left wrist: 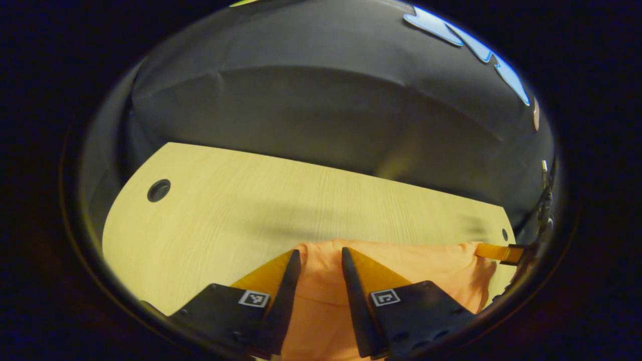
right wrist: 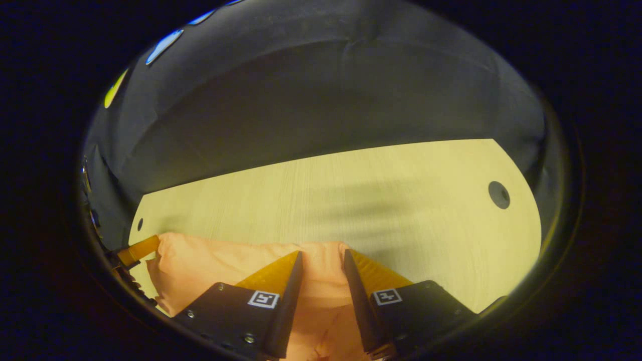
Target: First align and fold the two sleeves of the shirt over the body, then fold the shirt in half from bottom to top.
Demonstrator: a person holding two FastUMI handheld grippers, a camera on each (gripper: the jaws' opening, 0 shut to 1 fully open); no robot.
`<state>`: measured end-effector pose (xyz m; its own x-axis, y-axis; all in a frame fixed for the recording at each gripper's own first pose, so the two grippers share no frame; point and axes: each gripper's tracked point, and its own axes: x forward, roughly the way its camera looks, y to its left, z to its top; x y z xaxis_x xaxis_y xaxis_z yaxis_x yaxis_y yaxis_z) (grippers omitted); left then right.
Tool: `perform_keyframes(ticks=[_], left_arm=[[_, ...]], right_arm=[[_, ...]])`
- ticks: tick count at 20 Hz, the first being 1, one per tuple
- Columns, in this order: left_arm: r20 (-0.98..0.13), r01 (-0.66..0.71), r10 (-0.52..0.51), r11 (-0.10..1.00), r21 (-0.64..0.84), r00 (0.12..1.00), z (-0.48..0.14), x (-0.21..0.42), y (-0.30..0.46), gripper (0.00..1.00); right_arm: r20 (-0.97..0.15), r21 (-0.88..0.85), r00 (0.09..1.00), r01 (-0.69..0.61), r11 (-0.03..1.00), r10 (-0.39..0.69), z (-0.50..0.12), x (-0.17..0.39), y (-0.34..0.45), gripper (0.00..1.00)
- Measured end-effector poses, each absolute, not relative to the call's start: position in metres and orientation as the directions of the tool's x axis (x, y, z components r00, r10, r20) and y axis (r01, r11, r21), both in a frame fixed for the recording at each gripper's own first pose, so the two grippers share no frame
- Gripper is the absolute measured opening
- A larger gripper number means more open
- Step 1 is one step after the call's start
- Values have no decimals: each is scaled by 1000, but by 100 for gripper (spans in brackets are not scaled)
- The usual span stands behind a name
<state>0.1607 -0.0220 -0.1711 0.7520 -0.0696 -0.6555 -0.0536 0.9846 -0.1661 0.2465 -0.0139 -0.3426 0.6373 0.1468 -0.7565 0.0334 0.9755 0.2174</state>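
An orange shirt (left wrist: 426, 265) hangs stretched between my two grippers above a pale wooden table (left wrist: 251, 210). In the left gripper view, my left gripper (left wrist: 321, 250) is shut on the shirt's upper edge, with cloth filling the gap between its fingers. At the far right of that view, the right gripper (left wrist: 501, 252) pinches the shirt's other corner. In the right gripper view, the shirt (right wrist: 210, 260) runs leftward from my right gripper (right wrist: 322, 252), which is shut on the cloth. The left gripper (right wrist: 138, 249) holds the far corner there. The sleeves are hidden.
The table (right wrist: 401, 200) has a large round cable hole (left wrist: 158, 190) near one rounded end and a small hole (left wrist: 504, 234) near the other. The big hole (right wrist: 499, 194) also shows in the right gripper view. A black cloth wall stands behind the table's far edge.
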Motion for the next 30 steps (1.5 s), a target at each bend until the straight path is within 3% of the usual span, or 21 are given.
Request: perform_keyframes(ticks=[7,8,10,19,25,27,28,30], left_arm=[[-629,-42,-61,988,-147,775,-107,121,-28,63],[-628,-35,-66,988,-147,775,-96,112,-33,68],[-618,-24,-65,990,-136,783,-71,92,-39,63],[-541,14,-88,990,-140,836,51,-23,-68,66],[-492,19,-83,991,-133,867,92,-96,-80,63],[-484,21,-75,993,-115,872,99,-118,-80,73],[-468,23,-75,993,-115,880,105,-127,-82,68],[-429,31,-73,994,-106,900,118,-146,-82,68]], right_arm=[[-747,232,648,48,972,146,-289,200,-18,54],[-746,236,649,46,971,150,-278,191,-18,54],[-737,240,658,39,970,156,-252,173,-17,53],[-652,249,735,-26,968,187,-136,87,-6,53],[-588,241,779,-89,966,219,-91,28,10,53],[-574,235,787,-105,966,225,-83,10,14,53],[-560,238,796,-109,965,228,-78,1,17,53],[-527,240,817,-118,964,231,-68,-14,21,53]])
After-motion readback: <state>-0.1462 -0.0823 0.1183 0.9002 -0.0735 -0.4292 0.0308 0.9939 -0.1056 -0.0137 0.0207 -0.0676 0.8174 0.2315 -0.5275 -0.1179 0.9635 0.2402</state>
